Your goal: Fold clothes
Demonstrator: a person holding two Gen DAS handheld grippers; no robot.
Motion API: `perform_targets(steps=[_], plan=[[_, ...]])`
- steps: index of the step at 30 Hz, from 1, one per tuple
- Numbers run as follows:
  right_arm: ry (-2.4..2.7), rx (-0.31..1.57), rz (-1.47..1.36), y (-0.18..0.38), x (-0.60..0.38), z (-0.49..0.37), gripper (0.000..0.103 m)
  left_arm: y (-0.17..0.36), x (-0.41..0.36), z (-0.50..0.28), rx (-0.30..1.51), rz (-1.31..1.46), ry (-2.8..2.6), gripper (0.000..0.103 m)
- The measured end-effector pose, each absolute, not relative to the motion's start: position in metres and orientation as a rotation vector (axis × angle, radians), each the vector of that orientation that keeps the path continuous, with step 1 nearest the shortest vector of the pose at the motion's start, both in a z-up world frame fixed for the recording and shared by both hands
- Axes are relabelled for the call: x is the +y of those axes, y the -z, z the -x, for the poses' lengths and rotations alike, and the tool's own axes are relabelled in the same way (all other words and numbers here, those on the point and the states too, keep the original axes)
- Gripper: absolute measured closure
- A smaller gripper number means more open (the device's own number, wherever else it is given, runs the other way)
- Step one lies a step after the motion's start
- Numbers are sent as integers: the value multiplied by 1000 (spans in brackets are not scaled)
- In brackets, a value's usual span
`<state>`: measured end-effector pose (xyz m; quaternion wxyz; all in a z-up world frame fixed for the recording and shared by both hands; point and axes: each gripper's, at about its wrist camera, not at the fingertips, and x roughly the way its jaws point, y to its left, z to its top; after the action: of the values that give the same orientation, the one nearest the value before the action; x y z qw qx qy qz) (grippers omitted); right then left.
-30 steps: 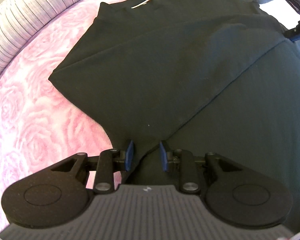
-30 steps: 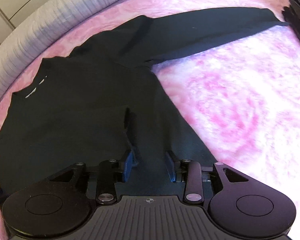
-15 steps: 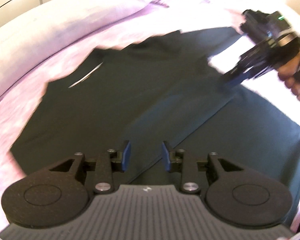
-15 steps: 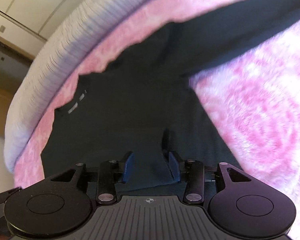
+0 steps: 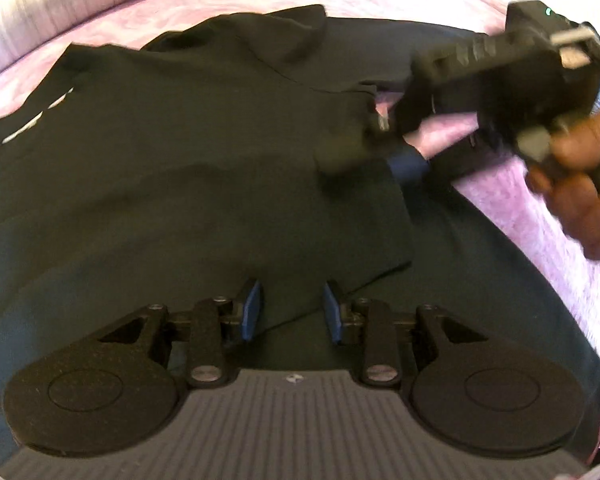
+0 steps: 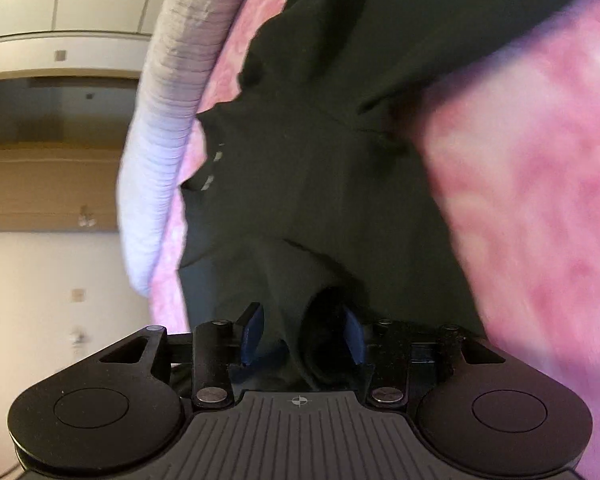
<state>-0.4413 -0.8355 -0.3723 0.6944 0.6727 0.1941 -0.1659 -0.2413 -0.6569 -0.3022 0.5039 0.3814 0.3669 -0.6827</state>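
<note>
Plainly a fold is under way on the black shirt, which lies spread over the pink bedcover ahead of both tools. One side panel is doubled over the body, its slanted edge running from just ahead of the left gripper up toward the right gripper.

The left gripper hovers low over the hem end of the shirt with its blue pads spread and nothing between them. The right gripper, held in the person's hand, comes in from the left gripper's far right and meets the shirt near the armpit. In its own view, dark cloth bunches up between the blue pads of the right gripper, so it seems to be pinching a gather of the shirt, though the blur and the dark folds make the grip hard to confirm; the pads themselves stand somewhat apart around the cloth.

Beyond that gripper the long sleeve stretches away across the bedcover. My reading is that the sleeve side is the part being worked, and the next move calls for carrying the held cloth across the body and laying it flat without dragging the doubled panel.

A pale strip shows at the neck label, far to the left gripper's left, too small and smeared for any writing or brand to be read.
</note>
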Motion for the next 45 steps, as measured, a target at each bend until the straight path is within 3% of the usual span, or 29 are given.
perform_targets(steps=[4,12,16,21,34,35,36,39,45], plan=[[437,79,-1296,330,-855,473,56,305,-660,249,899,-956,1627,74],[605,316,-1232,321,-862,528,54,292,-692,284,900,-944,1718,72],[868,335,-1222,318,-861,579,52,300,-703,304,908,-1024,1754,61],[1196,264,-1187,312,-876,641,41,281,-696,310,885,-1019,1802,64],[1466,279,-1046,320,-946,691,40,274,-662,309,909,-1067,1734,64],[1473,303,-1023,318,-948,689,59,272,-660,309,894,-1070,1726,64],[1476,329,-994,315,-950,686,91,271,-661,310,872,-1079,1712,64],[1427,421,-816,298,-946,662,100,265,-656,304,812,-1088,1665,63],[1210,445,-379,216,-901,557,100,240,-636,264,723,-987,1530,63]])
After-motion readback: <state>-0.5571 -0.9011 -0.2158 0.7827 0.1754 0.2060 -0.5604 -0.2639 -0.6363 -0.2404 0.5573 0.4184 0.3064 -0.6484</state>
